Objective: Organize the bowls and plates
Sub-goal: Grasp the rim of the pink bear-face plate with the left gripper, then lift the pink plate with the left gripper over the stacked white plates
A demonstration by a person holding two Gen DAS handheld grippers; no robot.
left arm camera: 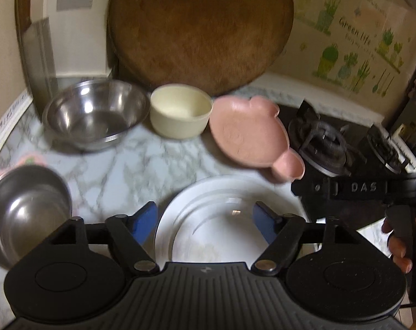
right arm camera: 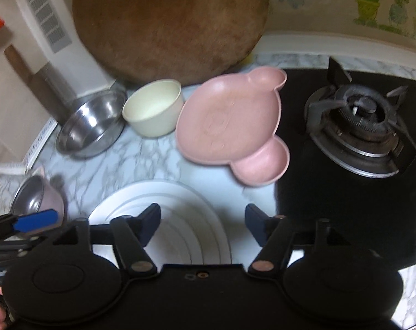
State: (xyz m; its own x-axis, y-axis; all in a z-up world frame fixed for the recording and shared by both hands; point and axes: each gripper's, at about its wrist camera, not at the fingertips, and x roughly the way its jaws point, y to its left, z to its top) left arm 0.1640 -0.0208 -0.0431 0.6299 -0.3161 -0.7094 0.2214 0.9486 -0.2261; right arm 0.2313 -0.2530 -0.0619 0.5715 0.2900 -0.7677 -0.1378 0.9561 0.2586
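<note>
Now both the left gripper [left arm camera: 205,221] and right gripper [right arm camera: 202,227] hung wide apart and empty over the round white stacked plates [right arm camera: 180,220], beneath their fingers.

We see a stack of white plates [left arm camera: 208,220] flat on the marble counter nearest us, a pink bear-shaped plate [left arm camera: 249,134] beyond it, a cream bowl [left arm camera: 180,115] upright beside a steel bowl [left arm camera: 95,112], another steel bowl [left arm camera: 26,209] at left

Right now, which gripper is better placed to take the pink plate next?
Probably the right gripper: open and empty, with the pink plate close ahead of it. From the left gripper, also open, the plate sits farther off, up to the right.
</note>
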